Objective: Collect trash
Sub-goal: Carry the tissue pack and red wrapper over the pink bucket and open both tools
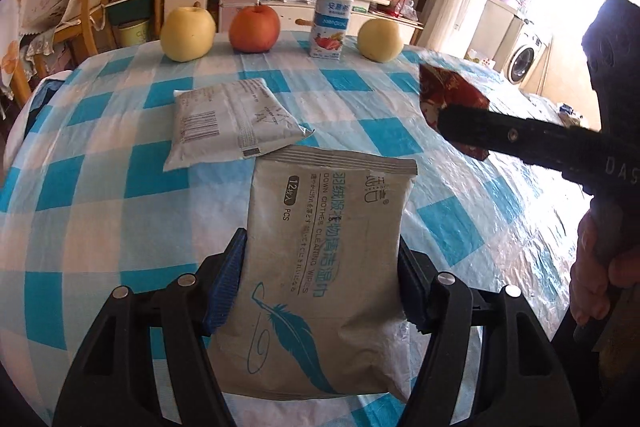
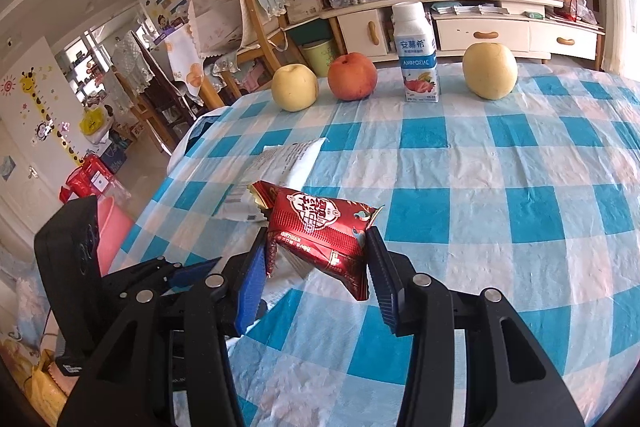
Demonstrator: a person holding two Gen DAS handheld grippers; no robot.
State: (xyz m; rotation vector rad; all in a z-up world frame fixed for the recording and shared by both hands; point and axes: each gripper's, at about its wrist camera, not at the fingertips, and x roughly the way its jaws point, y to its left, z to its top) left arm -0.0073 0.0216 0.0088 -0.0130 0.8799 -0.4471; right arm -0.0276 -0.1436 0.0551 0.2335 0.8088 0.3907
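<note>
My left gripper [image 1: 320, 247] is shut on a grey wet-wipes packet [image 1: 332, 211] with a blue feather print, its pads pressing on both sides, and holds it above the checked tablecloth [image 1: 100, 187]. A second pale packet [image 1: 228, 123] lies flat on the cloth just beyond, and shows in the right wrist view as the pale packet [image 2: 288, 163]. My right gripper [image 2: 316, 239] is shut on a red snack wrapper [image 2: 320, 231] held above the table. In the left wrist view that red wrapper [image 1: 452, 95] sticks out past a black right finger [image 1: 520, 141].
Along the table's far edge stand a yellow fruit [image 1: 188, 35], a red apple [image 1: 254, 29], a white drink bottle [image 1: 330, 19] and another yellow fruit [image 1: 380, 39]. A hand [image 1: 592, 287] grips the right tool. Wooden chairs [image 2: 256, 27] stand beyond the left edge.
</note>
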